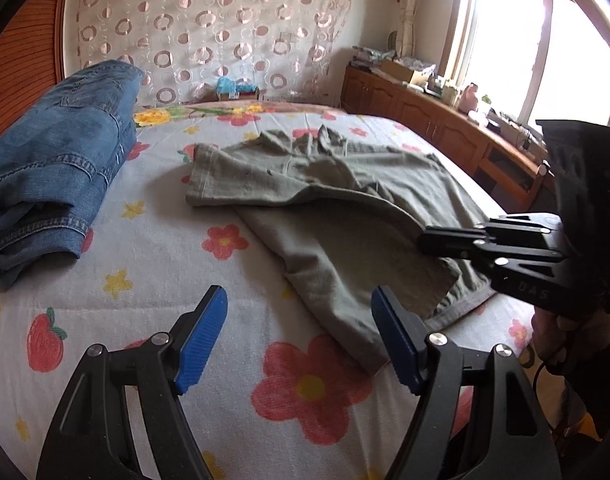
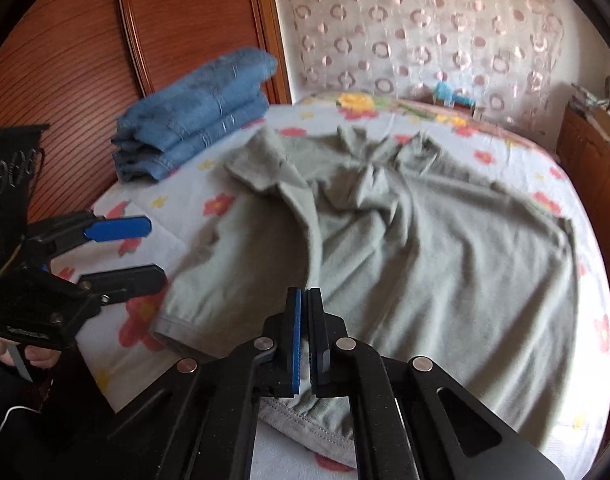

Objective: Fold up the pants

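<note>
Garment of grey-green knit cloth, with what looks like a collar and a short sleeve, lies spread and rumpled across the middle of the bed. Its collar end points toward the far curtain. One side is folded over itself, so a doubled layer runs along the edge nearest the tools. The stitched hem lies at the near edge of the bed, partly under the right tool in that tool's own view.

The right tool has its blue-padded jaws pressed together. In the left wrist view its black tip meets the folded edge of the garment, and the cloth appears pinched there. The hand holding it shows only as a few fingers below the tool body.

The left tool stands wide, with nothing between its ribbed blue pads. It hovers above bare bed sheet just beside the garment's near corner. From the right wrist view it sits to the left of the cloth, apart from it.

The white bed sheet is printed with red and yellow flowers. A folded stack of blue denim jeans rests on it near the reddish wooden headboard, well apart from the garment. Behind hangs a pale curtain with pink rings. A brown wooden cabinet runs under a bright window.
</note>
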A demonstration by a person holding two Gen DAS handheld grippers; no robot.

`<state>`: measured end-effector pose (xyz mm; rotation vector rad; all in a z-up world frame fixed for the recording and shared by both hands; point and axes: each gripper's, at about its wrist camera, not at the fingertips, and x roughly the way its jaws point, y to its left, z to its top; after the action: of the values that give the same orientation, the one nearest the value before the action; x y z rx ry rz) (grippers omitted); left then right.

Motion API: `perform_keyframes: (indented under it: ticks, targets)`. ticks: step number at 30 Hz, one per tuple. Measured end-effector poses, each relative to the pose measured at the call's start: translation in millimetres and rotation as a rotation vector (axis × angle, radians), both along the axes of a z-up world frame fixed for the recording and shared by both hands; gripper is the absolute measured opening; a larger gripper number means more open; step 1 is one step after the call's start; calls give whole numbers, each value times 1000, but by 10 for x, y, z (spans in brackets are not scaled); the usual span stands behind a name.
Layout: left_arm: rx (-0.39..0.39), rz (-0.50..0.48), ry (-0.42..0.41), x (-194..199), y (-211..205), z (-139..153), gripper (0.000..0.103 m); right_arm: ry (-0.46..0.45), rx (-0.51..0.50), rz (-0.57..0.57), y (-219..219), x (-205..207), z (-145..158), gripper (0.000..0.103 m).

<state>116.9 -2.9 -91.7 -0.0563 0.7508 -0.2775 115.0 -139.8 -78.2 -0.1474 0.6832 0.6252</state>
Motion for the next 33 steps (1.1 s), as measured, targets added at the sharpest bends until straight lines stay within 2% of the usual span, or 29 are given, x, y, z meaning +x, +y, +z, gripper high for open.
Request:
perform_keyframes:
  ticks: [3, 9, 15, 19, 23, 27, 33]
  targets:
    - [-15, 16, -35, -21, 1, 66, 75, -51, 14, -14, -88, -91, 123, 2]
    - [28, 24, -74, 15, -75, 131, 76, -104, 25, -30, -269, -280, 278, 2]
    - [-28, -16, -39, 103, -158, 138, 76, -166, 22, -80, -499, -405, 377, 2]
    - [-25, -34, -43, 146, -247, 152, 78, -177, 11, -107, -601, -476, 355, 2]
    - [-25, -58, 21, 246, -332, 85, 83, -180, -4, -134, -667, -549, 301, 2]
    - [-22, -91, 57, 291, -433, 0, 83, -179, -7, -160, -689, -639, 291, 2]
    - [-21, -128, 59, 233, -581, -5, 83, -175, -12, -196, -770, -694, 312, 2]
